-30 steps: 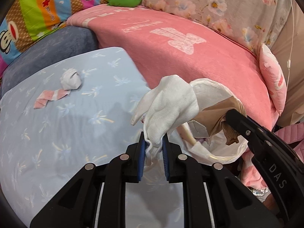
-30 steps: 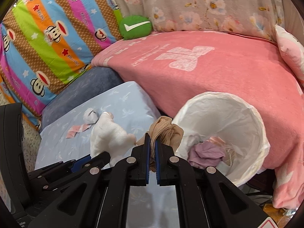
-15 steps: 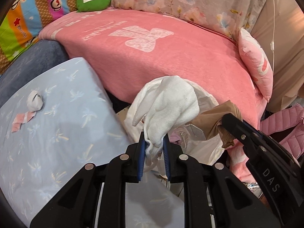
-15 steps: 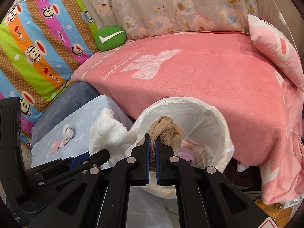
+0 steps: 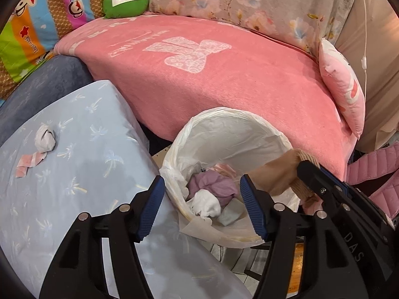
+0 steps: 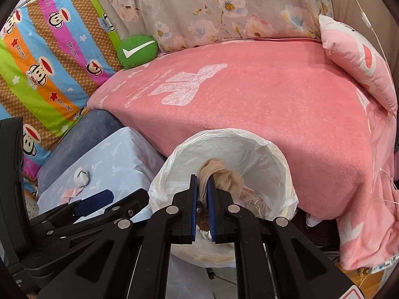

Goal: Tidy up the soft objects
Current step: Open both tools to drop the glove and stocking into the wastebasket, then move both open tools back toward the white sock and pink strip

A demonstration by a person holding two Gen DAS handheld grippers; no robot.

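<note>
A bin lined with a white plastic bag (image 5: 251,122) (image 6: 281,164) stands between the light-blue surface and the pink bed. My left gripper (image 5: 202,208) hangs open over its near rim, nothing between its fingers. Inside lie a white sock (image 5: 207,203), a purple cloth (image 5: 214,186) and other soft pieces. My right gripper (image 6: 202,199) is shut on a tan sock (image 6: 220,175) (image 5: 276,178), held over the bin's mouth. On the light-blue surface (image 5: 74,174) lie a balled white sock (image 5: 45,138) (image 6: 81,176) and a pink-and-white sock (image 5: 28,163).
A pink blanket (image 5: 212,74) covers the bed behind the bin. A green cushion (image 5: 124,0), a striped cartoon quilt (image 6: 37,62), a floral cover (image 6: 224,7) and a pink pillow (image 5: 344,94) line the back. A pink quilted item (image 5: 374,167) lies at the right.
My left gripper has opened and the white sock has dropped into the bin. Both grippers moved right, over the bin; the right one still grips the tan sock.
</note>
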